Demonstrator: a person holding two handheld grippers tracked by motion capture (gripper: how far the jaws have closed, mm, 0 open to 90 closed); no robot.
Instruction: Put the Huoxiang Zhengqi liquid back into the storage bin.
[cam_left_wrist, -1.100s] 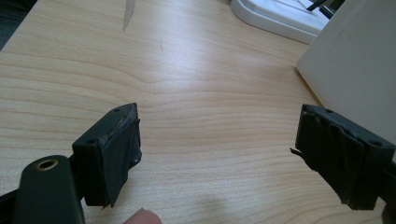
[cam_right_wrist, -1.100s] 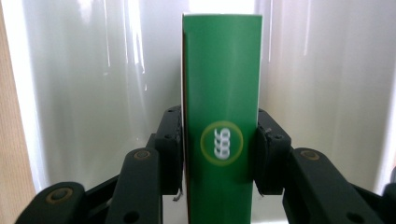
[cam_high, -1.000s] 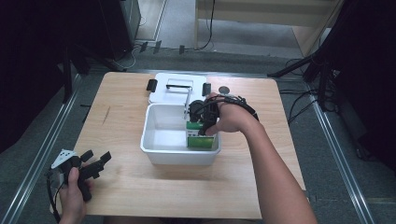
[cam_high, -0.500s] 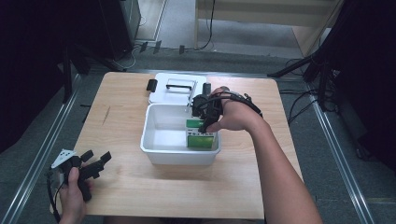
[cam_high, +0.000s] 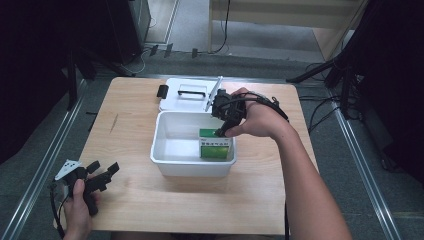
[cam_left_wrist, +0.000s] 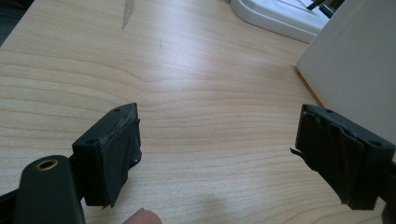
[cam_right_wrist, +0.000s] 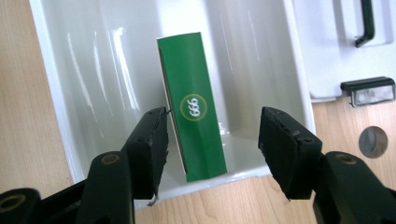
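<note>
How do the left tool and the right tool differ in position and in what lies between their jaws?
The left tool sits low over bare table at the near left corner; the right tool hovers over the white bin. The left tool's jaws frame only wood; the right tool's jaws frame the green box without gripping it. Both are open.

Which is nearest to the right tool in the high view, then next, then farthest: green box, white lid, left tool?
1. Green box, in the white tub, just below the right tool.
2. White lid, on the table beyond the tub, to the tool's left.
3. Left tool, at the table's near left corner.
</note>
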